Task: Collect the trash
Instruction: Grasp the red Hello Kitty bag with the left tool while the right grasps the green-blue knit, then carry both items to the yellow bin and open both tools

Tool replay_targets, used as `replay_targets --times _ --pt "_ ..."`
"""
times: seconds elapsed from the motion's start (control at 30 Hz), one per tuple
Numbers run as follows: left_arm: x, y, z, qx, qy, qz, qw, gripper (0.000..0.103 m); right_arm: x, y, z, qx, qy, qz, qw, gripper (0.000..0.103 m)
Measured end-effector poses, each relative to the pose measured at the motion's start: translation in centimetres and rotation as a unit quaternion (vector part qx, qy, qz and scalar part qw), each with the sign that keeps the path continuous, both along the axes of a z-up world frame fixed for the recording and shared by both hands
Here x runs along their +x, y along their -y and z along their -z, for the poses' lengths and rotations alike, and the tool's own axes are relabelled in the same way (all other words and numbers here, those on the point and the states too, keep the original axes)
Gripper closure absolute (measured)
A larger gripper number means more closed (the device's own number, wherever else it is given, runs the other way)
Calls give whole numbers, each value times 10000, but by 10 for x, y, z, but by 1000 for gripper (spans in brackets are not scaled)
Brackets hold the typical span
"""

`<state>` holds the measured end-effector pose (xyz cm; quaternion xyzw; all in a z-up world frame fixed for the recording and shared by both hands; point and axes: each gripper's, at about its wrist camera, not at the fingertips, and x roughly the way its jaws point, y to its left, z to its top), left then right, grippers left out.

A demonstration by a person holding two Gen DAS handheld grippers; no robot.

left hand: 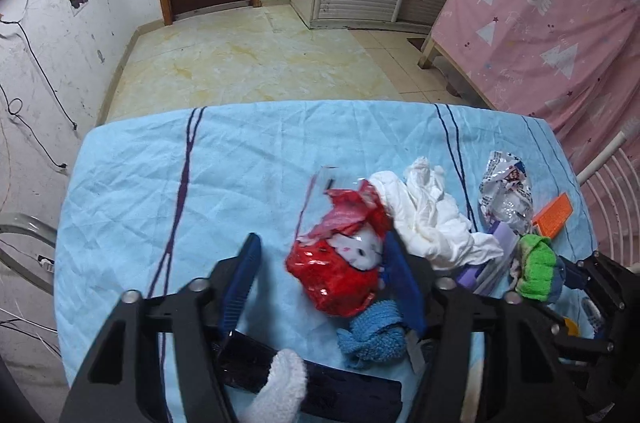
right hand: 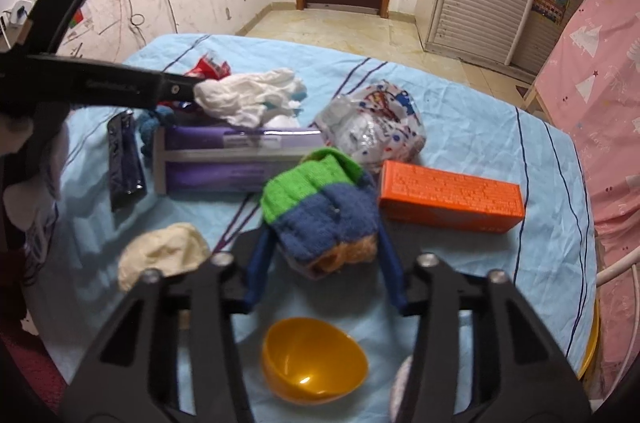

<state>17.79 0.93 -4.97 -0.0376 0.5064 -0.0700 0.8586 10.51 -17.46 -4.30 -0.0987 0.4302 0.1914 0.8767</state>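
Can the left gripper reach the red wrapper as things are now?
Probably yes. The red wrapper already lies between the fingers of the left gripper. One finger touches its side, the other stands apart from it. Only the blue sock lies close below.

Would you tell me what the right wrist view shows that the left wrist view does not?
Only the right wrist view shows the yellow bowl and cream crumpled wad. Only the left wrist view shows the light blue knit piece and the left gripper around the red wrapper. Both show the green and blue sock, held by the right gripper, the orange box and white cloth.
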Motion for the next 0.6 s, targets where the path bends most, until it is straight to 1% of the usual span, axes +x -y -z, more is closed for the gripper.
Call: replay_targets --times 0.03,0.07,0.1,0.17,0.23,0.37,0.6 --pt "-1 1 1 -28 -1 18 10000 62 0 1 0 30 0 -6 10000 69" --pt "-1 3 2 -52 -6 37 10000 69 0 1 -1 51 6 -13 10000 72" --pt "-3 4 1 -30 8 41 10000 72 -1 2 -2 69 28 -21 10000 74" --pt "-7 7 -2 107 105 40 9999 77 -3 3 -7 226 70 -67 9997 75" --pt "-10 6 -6 128 163 -8 9998 80 -6 5 -13 306 158 -91 9994 76" --pt "-16 -1 -23 98 336 -134 9993 80 -12 10 -28 511 375 -127 9979 76" --pt "-29 3 -66 114 792 -181 9966 80 -17 26 -38 739 558 56 9957 76"
